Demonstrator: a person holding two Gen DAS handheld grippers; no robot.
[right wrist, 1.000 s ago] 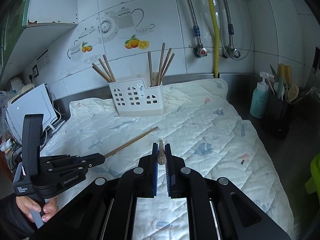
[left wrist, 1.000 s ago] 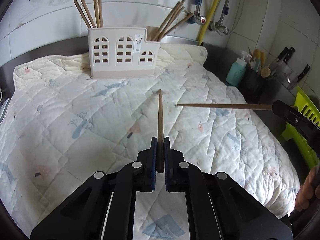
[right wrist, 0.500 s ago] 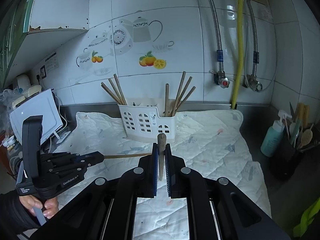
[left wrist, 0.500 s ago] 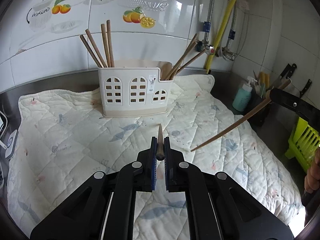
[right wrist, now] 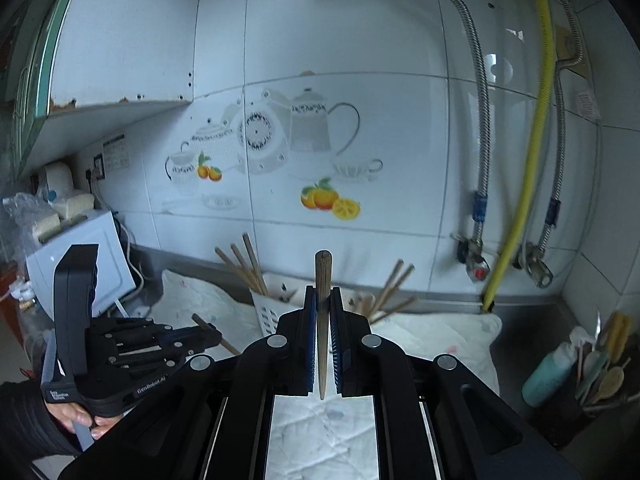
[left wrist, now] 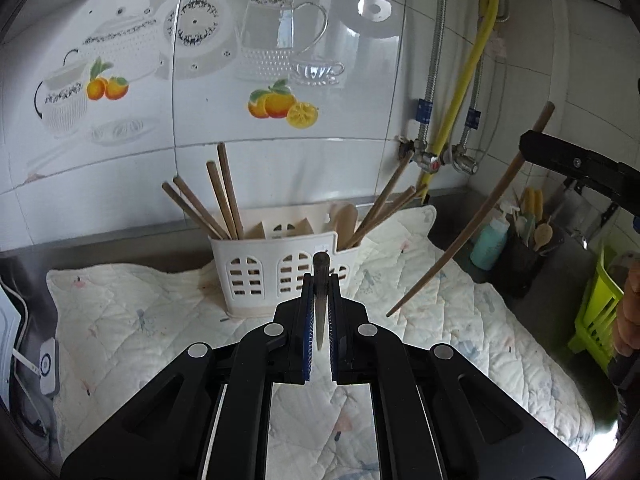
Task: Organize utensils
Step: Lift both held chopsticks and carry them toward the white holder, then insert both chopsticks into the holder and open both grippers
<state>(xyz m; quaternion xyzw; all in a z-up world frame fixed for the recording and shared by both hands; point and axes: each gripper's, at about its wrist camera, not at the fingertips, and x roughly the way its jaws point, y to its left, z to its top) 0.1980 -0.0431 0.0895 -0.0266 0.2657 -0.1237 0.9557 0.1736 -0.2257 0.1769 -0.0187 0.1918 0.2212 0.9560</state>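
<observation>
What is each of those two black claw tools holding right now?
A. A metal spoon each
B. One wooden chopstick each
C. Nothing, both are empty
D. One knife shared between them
B: the left gripper is clamped on one wooden chopstick, and the right gripper on another chopstick, both lifted above the quilted mat in front of the white utensil holder.

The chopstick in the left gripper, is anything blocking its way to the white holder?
Nothing visible blocks it. The chopstick in the left gripper hangs in open air before the white holder, with only bare quilted mat below.
</observation>
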